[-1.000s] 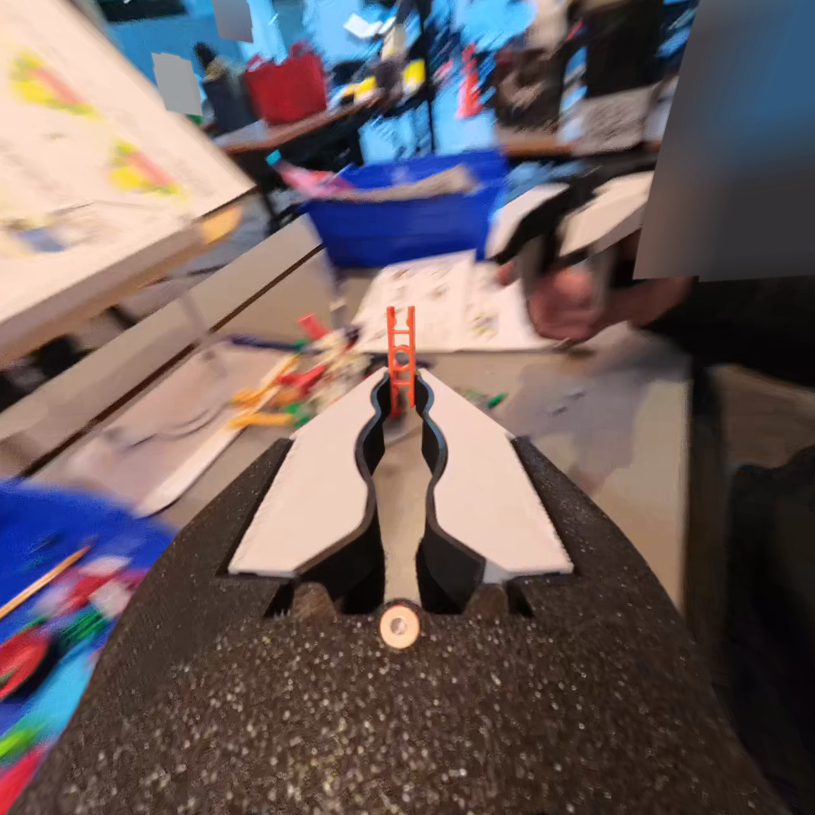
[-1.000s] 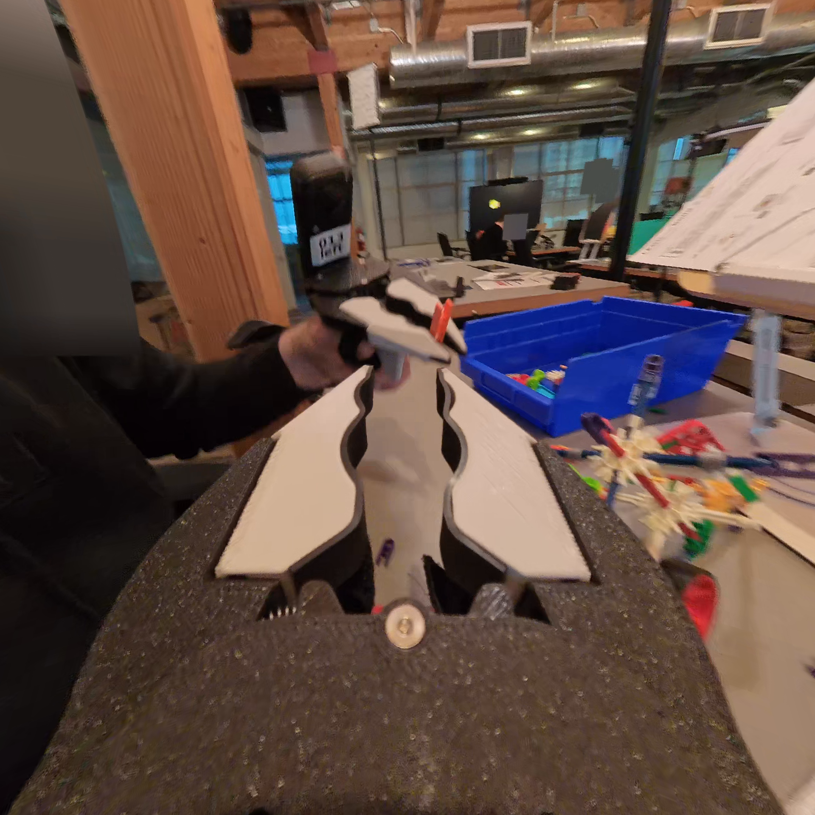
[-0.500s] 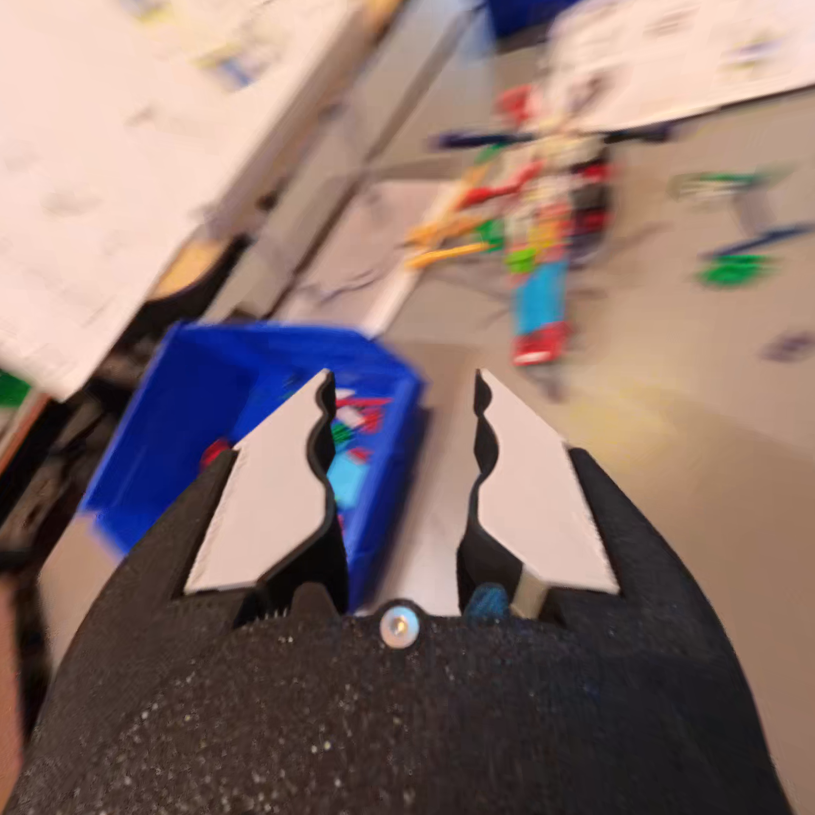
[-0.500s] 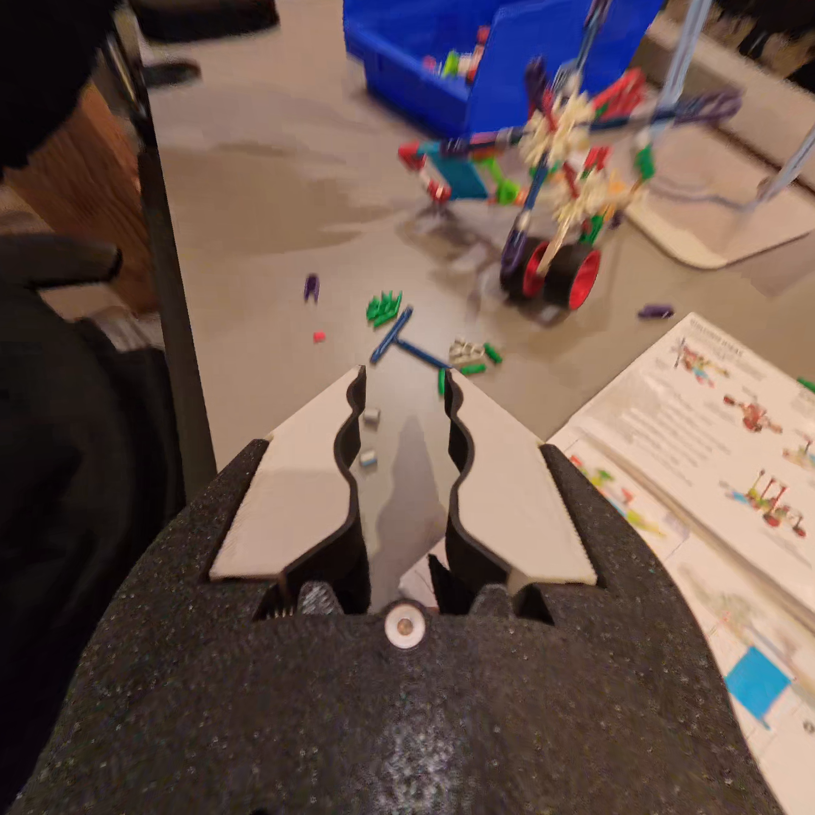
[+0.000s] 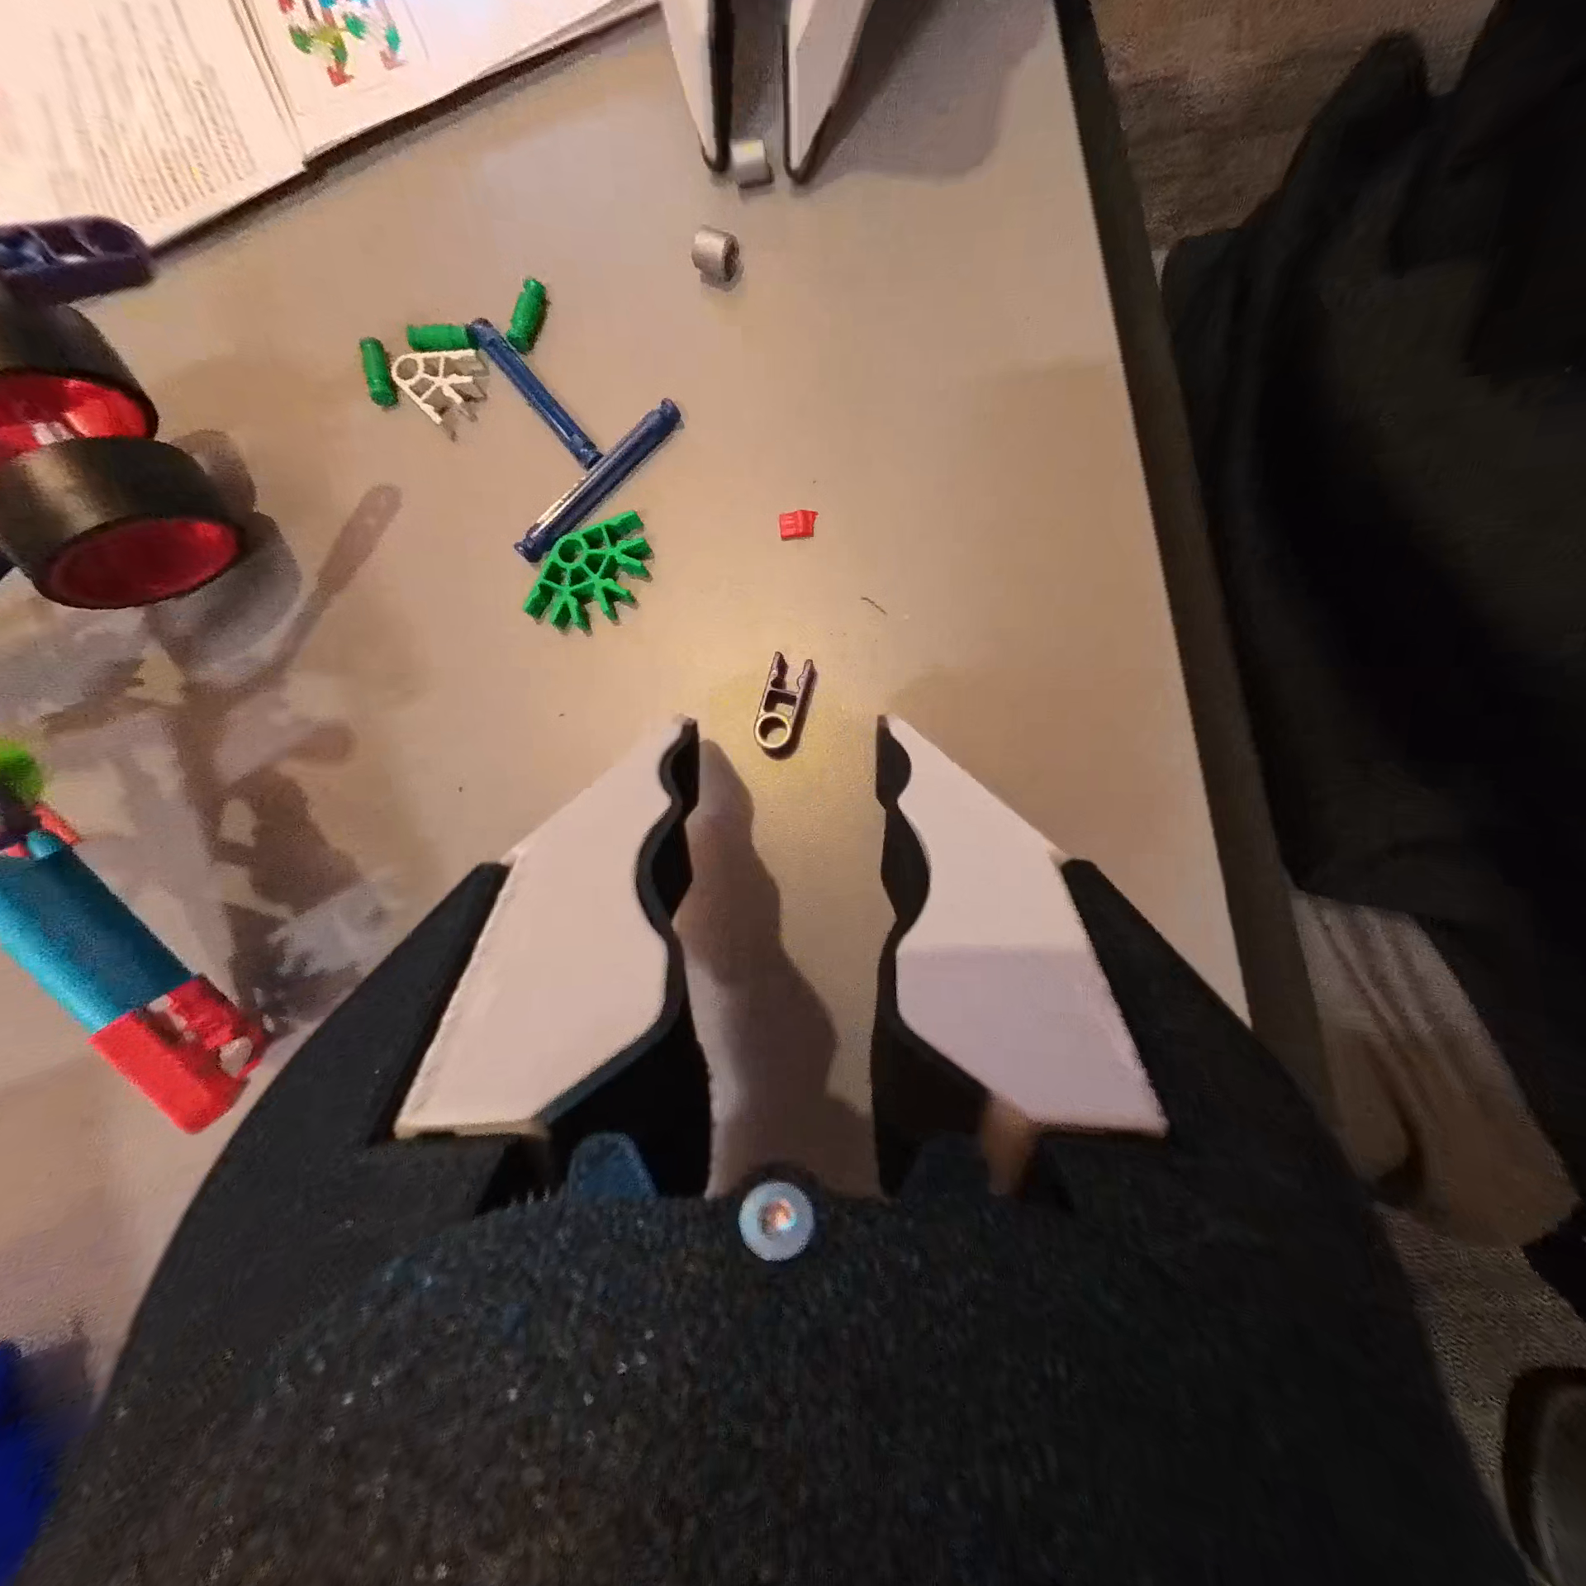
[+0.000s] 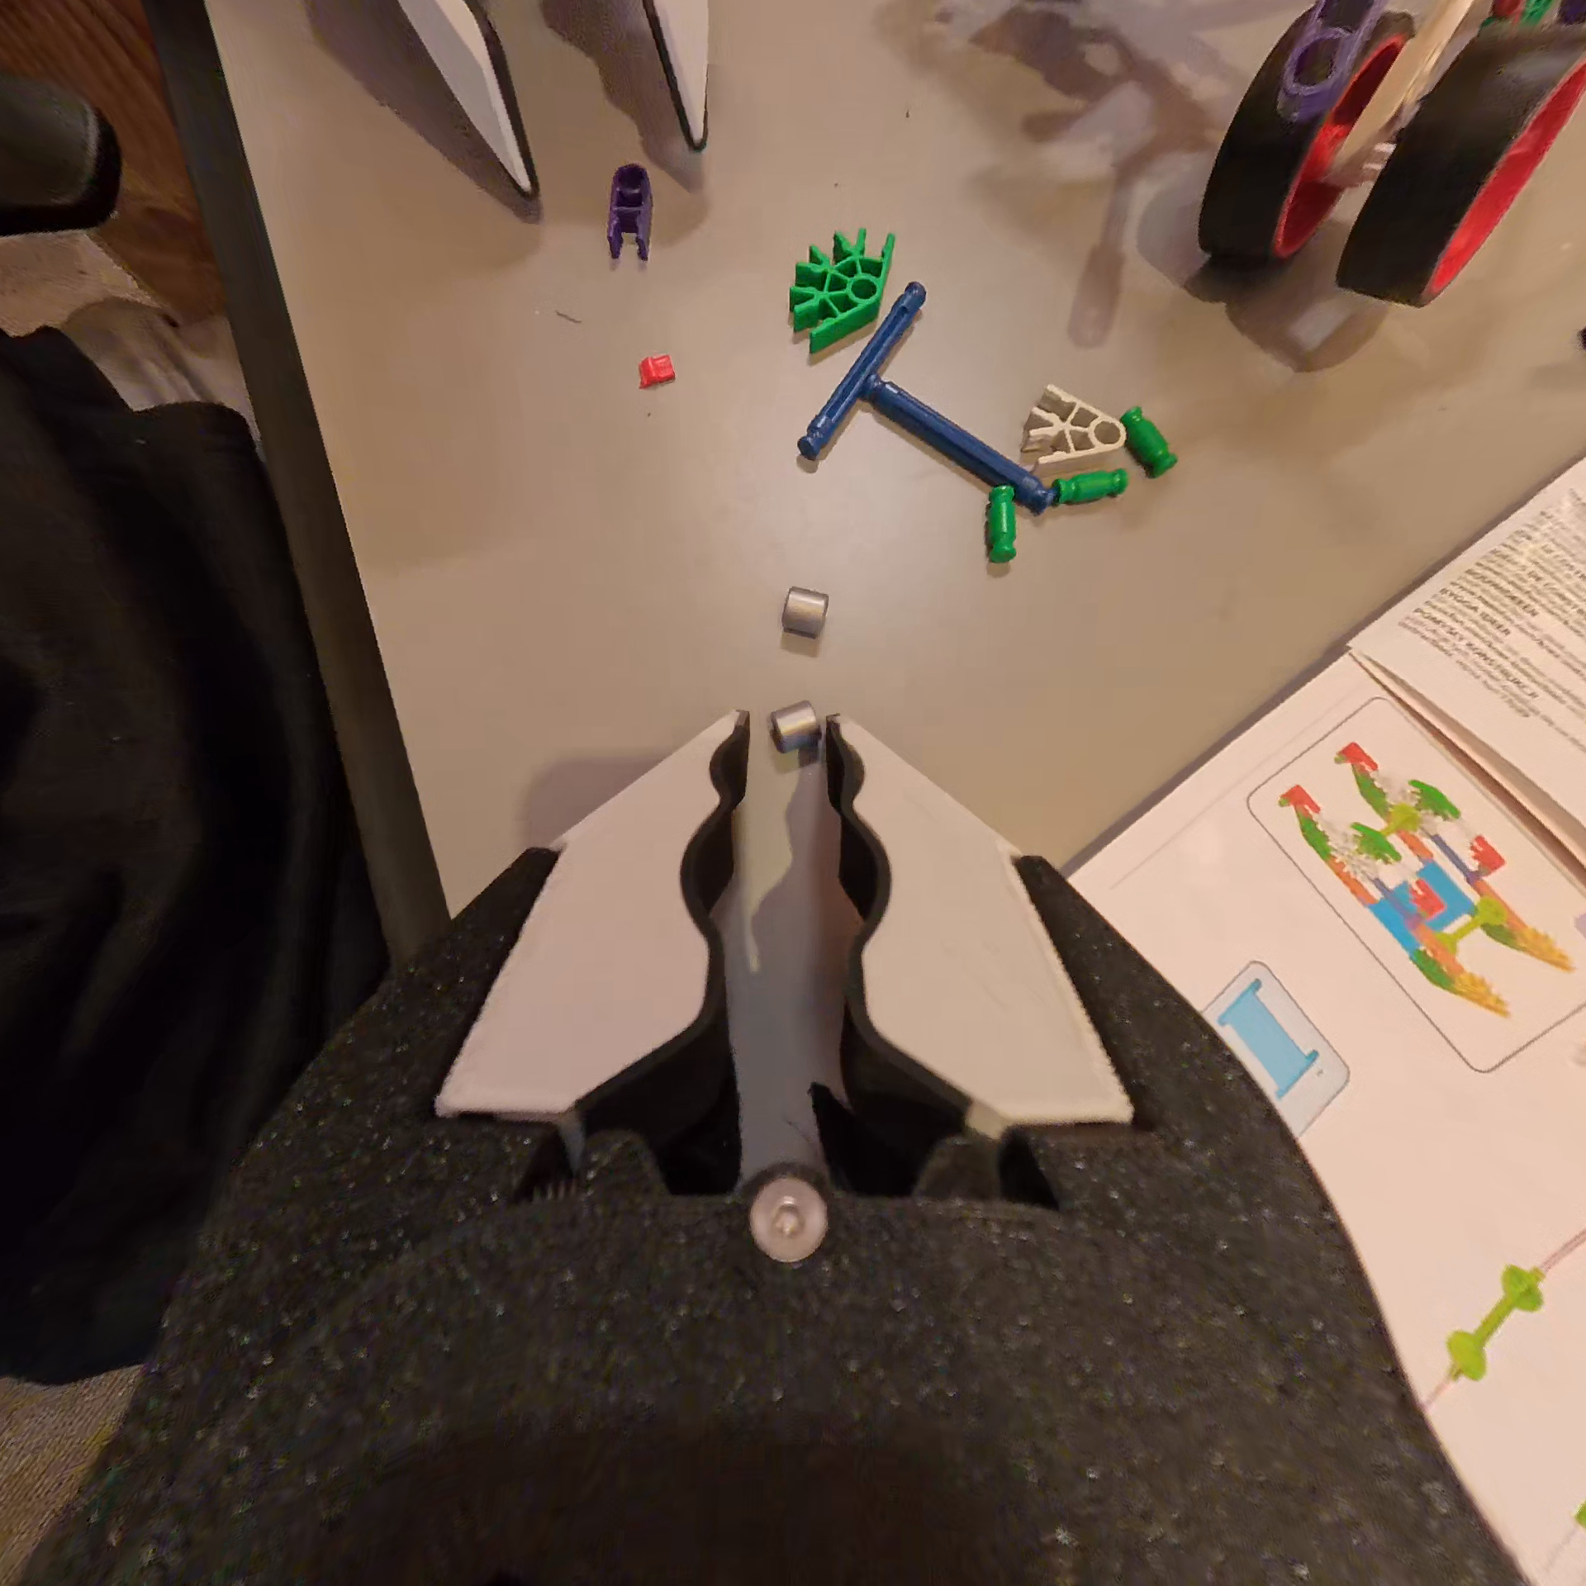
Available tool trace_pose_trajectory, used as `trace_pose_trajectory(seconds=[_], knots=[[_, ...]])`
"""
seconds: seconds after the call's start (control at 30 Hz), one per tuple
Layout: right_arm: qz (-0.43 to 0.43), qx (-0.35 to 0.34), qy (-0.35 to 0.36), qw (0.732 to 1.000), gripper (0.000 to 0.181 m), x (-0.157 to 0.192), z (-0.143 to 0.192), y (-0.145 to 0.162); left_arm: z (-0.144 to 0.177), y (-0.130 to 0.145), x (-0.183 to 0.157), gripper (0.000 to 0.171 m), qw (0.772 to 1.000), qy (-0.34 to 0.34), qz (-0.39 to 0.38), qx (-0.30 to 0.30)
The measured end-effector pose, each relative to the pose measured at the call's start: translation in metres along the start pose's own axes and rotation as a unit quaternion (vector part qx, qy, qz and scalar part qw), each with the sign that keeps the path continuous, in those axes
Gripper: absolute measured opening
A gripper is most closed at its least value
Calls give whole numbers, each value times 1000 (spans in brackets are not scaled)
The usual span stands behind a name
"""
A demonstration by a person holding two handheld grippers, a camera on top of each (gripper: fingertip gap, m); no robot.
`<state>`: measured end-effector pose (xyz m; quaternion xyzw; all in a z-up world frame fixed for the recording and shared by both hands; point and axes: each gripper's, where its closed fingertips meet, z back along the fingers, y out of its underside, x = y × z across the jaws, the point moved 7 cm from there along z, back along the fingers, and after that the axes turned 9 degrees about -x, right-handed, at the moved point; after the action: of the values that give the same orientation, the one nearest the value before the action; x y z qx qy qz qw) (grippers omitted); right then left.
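My left gripper [image 5: 785, 729] is open and empty, low over the grey table [image 5: 944, 429]. A small purple clip connector [image 5: 783, 712] lies flat just ahead of its tips, in line with the gap. My right gripper [image 6: 788, 723] is partly open with a grey spacer ring [image 6: 794, 727] lying on the table between its tips, close to the right finger and not clamped. A second grey spacer [image 6: 805, 611] lies just beyond. The two grippers face each other: the right one shows in the left wrist view [image 5: 753, 146], the left one in the right wrist view [image 6: 609, 163] over the purple clip [image 6: 631, 210].
Between the grippers lie a green fan connector [image 5: 588, 571], two blue rods [image 5: 592, 481], a white connector [image 5: 438, 382], short green rods [image 5: 525, 313] and a red chip [image 5: 798, 523]. Black-and-red wheels [image 5: 111, 515] of a built model stand aside. An open booklet [image 6: 1373, 944] lies by the right gripper. The table edge [image 5: 1159, 515] runs alongside. Left tips to right tips: about 15 centimetres.
Both grippers swung down from the room to the table. The left gripper, earlier shut on an orange ladder piece, is open and empty. The right jaws have narrowed around the spacer.
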<state>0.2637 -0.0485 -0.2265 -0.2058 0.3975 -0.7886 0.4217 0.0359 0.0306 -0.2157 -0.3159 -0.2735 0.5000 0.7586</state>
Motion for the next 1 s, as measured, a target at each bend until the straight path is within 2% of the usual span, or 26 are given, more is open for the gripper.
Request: trace_pose_trajectory(seconds=[0.1, 0.17, 0.3, 0.4, 0.5, 0.57, 0.6, 0.67, 0.73, 0.77, 0.87, 1.0], knots=[[2, -2, 3, 1000, 10, -2, -2, -2, -6, 1, 1, 26, 1000, 8, 4, -3], [1, -3, 2, 1000, 9, -3, -3, -2, -7, 0, 2, 8, 1000, 5, 7, -11], [4, -5, 0, 1000, 9, -3, -4, -3, -7, 0, 1, 7, 1000, 2, 11, -27], [14, -12, -11, 1000, 9, 2, -7, -9, 10, -2, 1, 6, 999, -20, 3, -30], [29, -19, -22, 999, 9, 6, -9, -16, 59, 1, 13, 7, 996, -88, -8, -14], [38, -24, -28, 999, 9, 8, -10, -23, 109, 6, 40, 7, 983, -180, 10, -13], [43, -29, -29, 998, 9, 8, -11, -27, 135, 12, 56, 7, 973, -231, 22, -10], [51, -41, -36, 997, 9, 11, -13, -35, 183, 33, 98, 8, 930, -362, 55, 9], [58, -51, -41, 996, 9, 13, -16, -43, 206, 55, 121, 37, 910, -403, 93, 19], [60, -55, -42, 996, 9, 14, -17, -45, 211, 60, 124, 46, 903, -418, 91, 33], [61, -62, -44, 995, 9, 16, -17, -48, 192, 48, 108, 55, 917, -393, 55, 35], [45, -70, -46, 995, 9, 11, -11, -44, 126, 17, 69, 52, 960, -278, 10, 23]])
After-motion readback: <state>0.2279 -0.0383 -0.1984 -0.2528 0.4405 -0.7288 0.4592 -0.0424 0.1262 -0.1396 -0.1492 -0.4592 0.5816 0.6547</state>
